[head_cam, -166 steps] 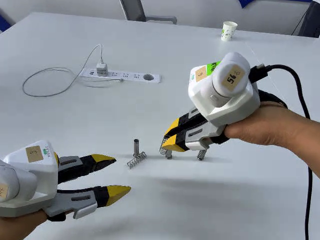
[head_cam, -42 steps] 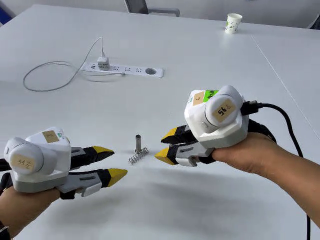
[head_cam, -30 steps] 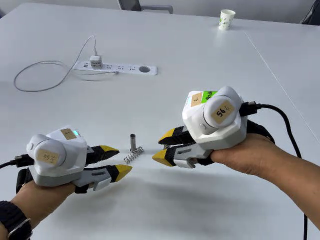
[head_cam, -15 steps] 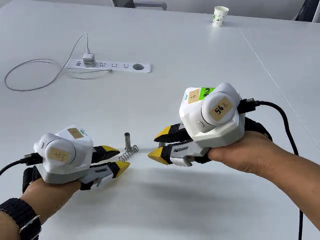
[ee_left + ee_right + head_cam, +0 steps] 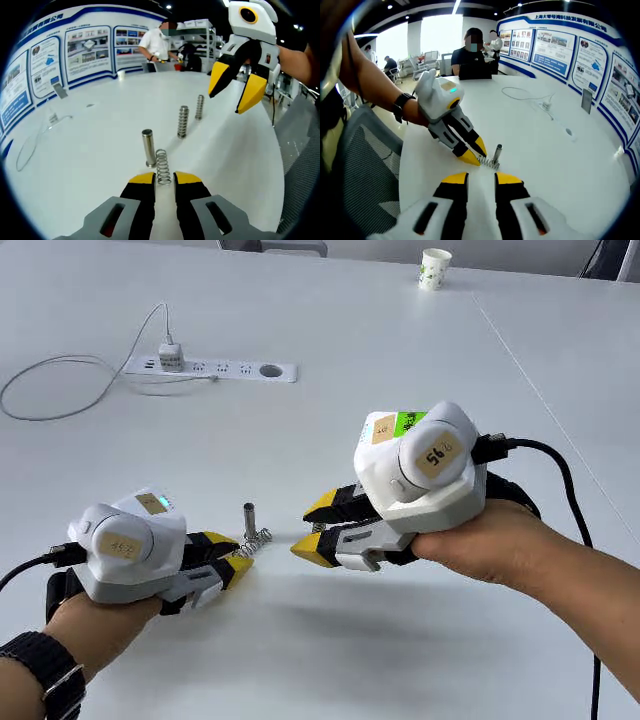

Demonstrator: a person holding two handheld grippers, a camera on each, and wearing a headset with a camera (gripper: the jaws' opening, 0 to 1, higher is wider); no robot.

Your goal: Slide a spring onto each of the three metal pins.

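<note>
A white table (image 5: 330, 370), with a person's two hands each holding a pair of yellow-tipped tongs over it. The left gripper (image 5: 164, 179) sits low, close to the tabletop, with its jaws drawn narrow. The loose spring (image 5: 163, 167) lies on its side on the table, its near end just between the two yellow tips. The gaps either side of the coil are so slight that I cannot tell whether the jaws actually pinch it.

Just beside the spring's far end stands the bare pin (image 5: 148, 148), upright on the table. Whether the two touch is unclear. Beyond it, in the left gripper view, two more pins stand upright in a row, each with a spring already over it: the nearer sprung pin (image 5: 183, 121) and the farther sprung pin (image 5: 199, 107).

The right gripper (image 5: 315, 529) hovers above the table on the opposite side of the bare pin. It points back toward the left gripper, its jaws spread apart with nothing between them.

Toward the far side of the table lies a white power strip (image 5: 210, 367) with a charger (image 5: 170, 355) plugged in. A paper cup (image 5: 432, 268) stands farther off.
</note>
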